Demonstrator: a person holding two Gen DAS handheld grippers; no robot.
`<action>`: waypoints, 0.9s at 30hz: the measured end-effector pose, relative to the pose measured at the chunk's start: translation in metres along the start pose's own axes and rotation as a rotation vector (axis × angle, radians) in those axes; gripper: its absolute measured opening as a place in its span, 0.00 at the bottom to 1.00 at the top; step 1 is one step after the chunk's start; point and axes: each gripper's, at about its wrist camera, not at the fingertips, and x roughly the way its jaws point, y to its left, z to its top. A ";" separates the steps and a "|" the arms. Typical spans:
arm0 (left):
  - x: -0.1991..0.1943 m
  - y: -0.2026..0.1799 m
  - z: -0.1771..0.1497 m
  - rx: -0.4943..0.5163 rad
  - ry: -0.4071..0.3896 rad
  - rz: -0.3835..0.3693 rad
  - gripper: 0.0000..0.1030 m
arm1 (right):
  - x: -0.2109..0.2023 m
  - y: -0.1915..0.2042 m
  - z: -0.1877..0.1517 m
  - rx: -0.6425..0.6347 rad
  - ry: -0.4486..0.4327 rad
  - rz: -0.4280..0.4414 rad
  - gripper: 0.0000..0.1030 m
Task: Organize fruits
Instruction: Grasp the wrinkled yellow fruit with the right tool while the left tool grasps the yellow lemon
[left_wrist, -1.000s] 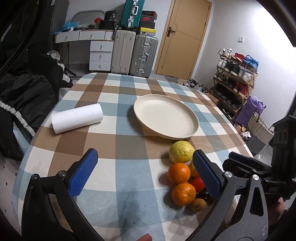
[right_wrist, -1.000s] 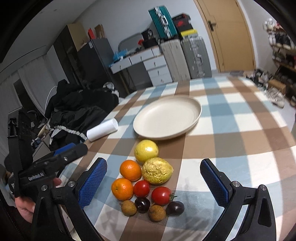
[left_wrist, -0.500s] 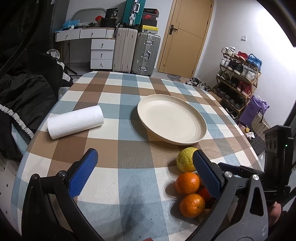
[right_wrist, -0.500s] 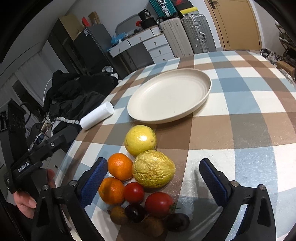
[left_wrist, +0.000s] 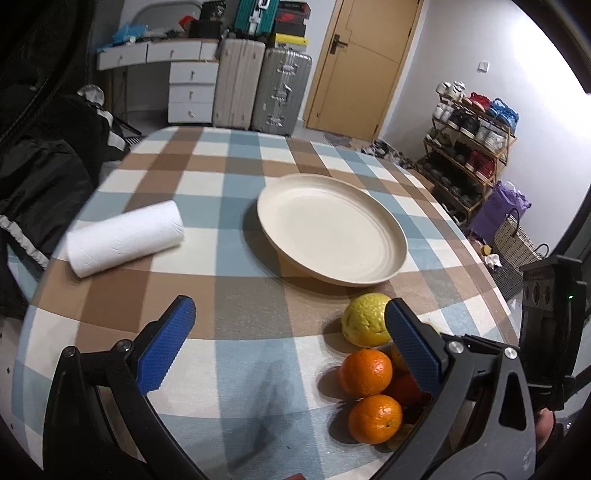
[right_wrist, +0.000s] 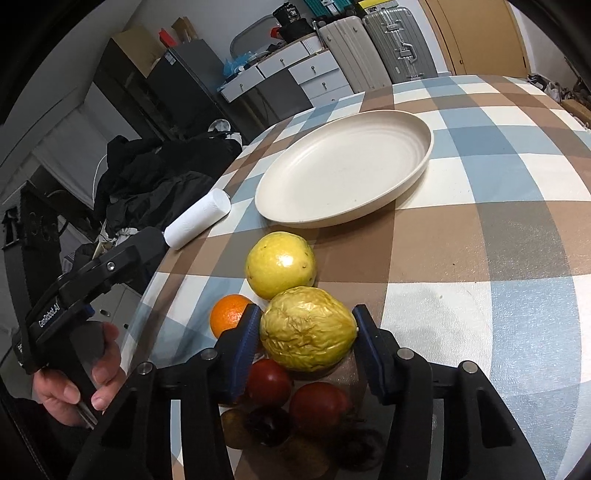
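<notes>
Right wrist view: your right gripper (right_wrist: 304, 328) has its blue pads on either side of the wrinkled yellow fruit (right_wrist: 307, 328), and the jaws are closing on it; both pads look to be touching its skin. That fruit sits in the cluster at the near edge of the table (right_wrist: 480, 258), just behind two tomatoes (right_wrist: 319, 406) and some small dark fruits in shadow. A smooth yellow fruit (right_wrist: 280, 264) touches it on the far side, and an orange (right_wrist: 229, 315) lies just left of the left pad. The cream plate (right_wrist: 343, 170) stands beyond, toward the table's middle, with nothing on it. A paper roll (right_wrist: 197, 218) lies near the left edge.

From the left wrist, your left gripper (left_wrist: 291, 343) hangs over bare cloth with jaws wide apart and nothing between them. Two oranges (left_wrist: 365, 373) show beside its right finger.
</notes>
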 end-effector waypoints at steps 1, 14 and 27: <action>0.003 -0.001 0.001 0.002 0.011 -0.007 0.99 | -0.002 -0.002 0.000 0.009 -0.010 -0.006 0.50; 0.058 -0.039 0.006 0.040 0.188 -0.121 0.99 | -0.042 -0.028 0.001 0.058 -0.132 -0.006 0.50; 0.093 -0.056 0.005 0.038 0.301 -0.189 0.77 | -0.053 -0.046 -0.002 0.064 -0.166 0.004 0.50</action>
